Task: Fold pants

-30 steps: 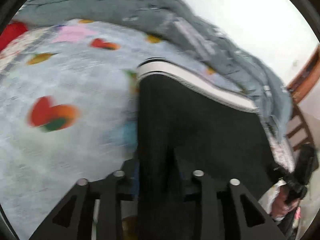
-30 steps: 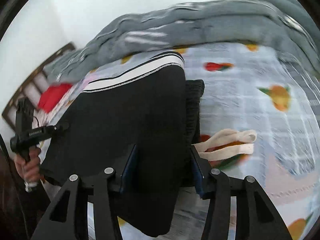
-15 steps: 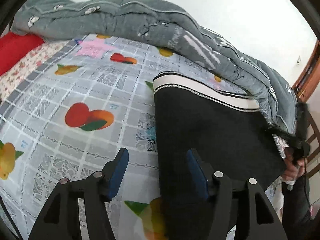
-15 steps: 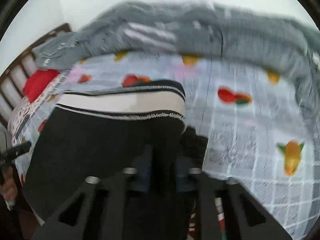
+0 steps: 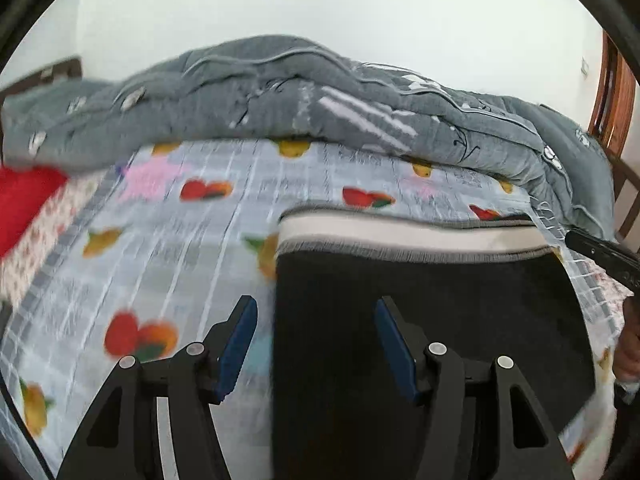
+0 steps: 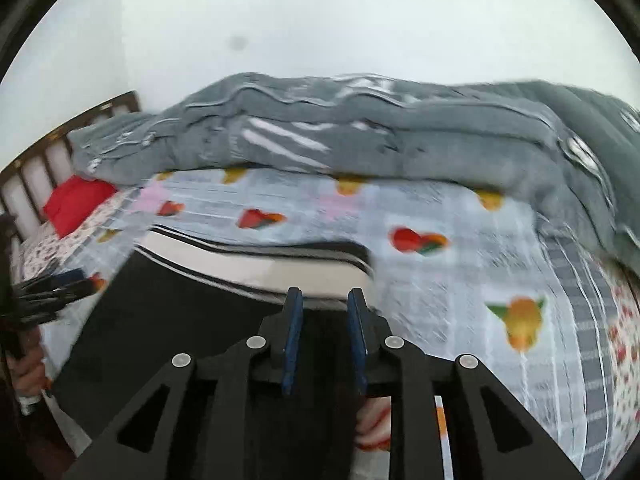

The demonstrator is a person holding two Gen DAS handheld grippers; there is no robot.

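The black pants (image 5: 420,320) lie folded on the bed (image 5: 192,248), near its front edge, waistband toward the grey quilt (image 5: 280,96). The left gripper (image 5: 312,332) stands wide open, holding nothing, straddling the pants' left edge. The right gripper (image 6: 322,320) is nearly closed over the right edge; whether cloth is pinched I cannot tell. To finish well, flatten and square both edges before releasing. Only the right view shows the headboard slats (image 6: 36,172).

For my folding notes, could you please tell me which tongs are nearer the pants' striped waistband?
Right. The right tongs nearly reach the striped waistband; the left tongs hang open farther back over the pants' edge.
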